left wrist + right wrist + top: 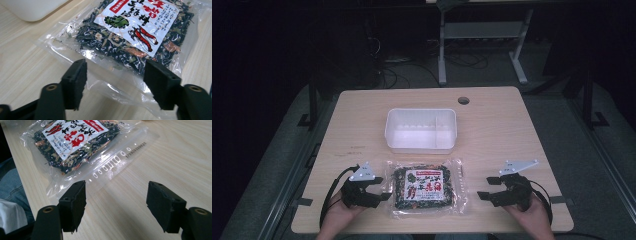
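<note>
Scene: A person at a pale wooden table (512, 130) held a two-jaw gripper in each hand, one on either side of a clear packet of dried seaweed mix (428, 187)
Packet: It lay flat near the table's front edge, just in front of an empty white plastic tub (421, 130), label up, showing a red banner and a drawn shrimp (145, 36)
Left gripper (379, 189): Jaws stood spread and empty, hovering just beside the packet's left seam; in the left gripper view (115, 83) the clear border of the bag ran between the two pads, seemingly not yet touched
Right gripper (487, 189): Also released and holding nothing, set a little apart from the packet's right edge; the right gripper view (116, 205) showed bare wood between the pads, with the sealed strip and its printed code (136, 149) just ahead
Step in hand: Judged as the approach to pick the packet up, probably to move it to the tub
Doing it well: The flat, empty plastic border looked like the better bite, since the filled middle was bulky and likely to crackle and slip
Advice: Lowering one pad to the wood and sliding it under the seam before closing would likely give a firm pinch
Risk: The slick film could slide away on the smooth table, so steadying the far side with the right gripper seemed wise
</note>
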`<state>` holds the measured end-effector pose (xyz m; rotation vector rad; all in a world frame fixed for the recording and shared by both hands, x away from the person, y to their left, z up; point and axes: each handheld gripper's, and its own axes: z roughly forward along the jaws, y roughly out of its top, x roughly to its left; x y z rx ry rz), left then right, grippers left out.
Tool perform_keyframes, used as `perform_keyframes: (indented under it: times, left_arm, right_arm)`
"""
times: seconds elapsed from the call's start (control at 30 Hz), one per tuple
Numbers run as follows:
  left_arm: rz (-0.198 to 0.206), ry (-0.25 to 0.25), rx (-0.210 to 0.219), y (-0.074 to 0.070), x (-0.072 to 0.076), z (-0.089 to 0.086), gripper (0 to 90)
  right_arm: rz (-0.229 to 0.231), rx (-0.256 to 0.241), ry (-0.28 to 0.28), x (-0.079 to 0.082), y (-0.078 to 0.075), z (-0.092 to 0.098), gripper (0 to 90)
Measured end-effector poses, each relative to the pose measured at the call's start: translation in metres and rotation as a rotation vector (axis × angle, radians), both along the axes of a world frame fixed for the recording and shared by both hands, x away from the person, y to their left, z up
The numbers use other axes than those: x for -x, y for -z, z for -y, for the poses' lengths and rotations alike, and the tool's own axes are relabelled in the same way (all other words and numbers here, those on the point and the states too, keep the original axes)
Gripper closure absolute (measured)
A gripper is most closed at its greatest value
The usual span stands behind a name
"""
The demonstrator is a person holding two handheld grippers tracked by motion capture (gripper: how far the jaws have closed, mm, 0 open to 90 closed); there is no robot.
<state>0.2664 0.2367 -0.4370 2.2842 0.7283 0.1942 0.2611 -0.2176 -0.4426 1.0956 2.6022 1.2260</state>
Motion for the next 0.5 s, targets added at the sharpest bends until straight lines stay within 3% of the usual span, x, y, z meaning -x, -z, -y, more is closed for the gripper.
perform_keyframes:
  times: [0.17, 0.23, 0.37, 0.5]
  left_arm:
    - [-0.009, -0.002, -0.016, 0.002, -0.004, 0.003, 49.1]
    - [-0.012, 0.001, -0.032, 0.004, -0.006, 0.006, 60.8]
    - [-0.034, -0.004, -0.067, 0.007, -0.010, 0.011, 66.5]
    - [-0.043, -0.004, -0.061, 0.008, -0.012, 0.011, 69.6]
  right_arm:
    - [0.000, -0.008, 0.000, -0.001, -0.001, -0.002, 31.6]
    - [-0.004, -0.019, 0.009, -0.002, -0.003, -0.004, 33.2]
    - [-0.015, -0.023, 0.022, -0.004, -0.004, -0.007, 34.2]
    - [-0.016, -0.019, 0.023, -0.004, -0.004, -0.010, 35.1]
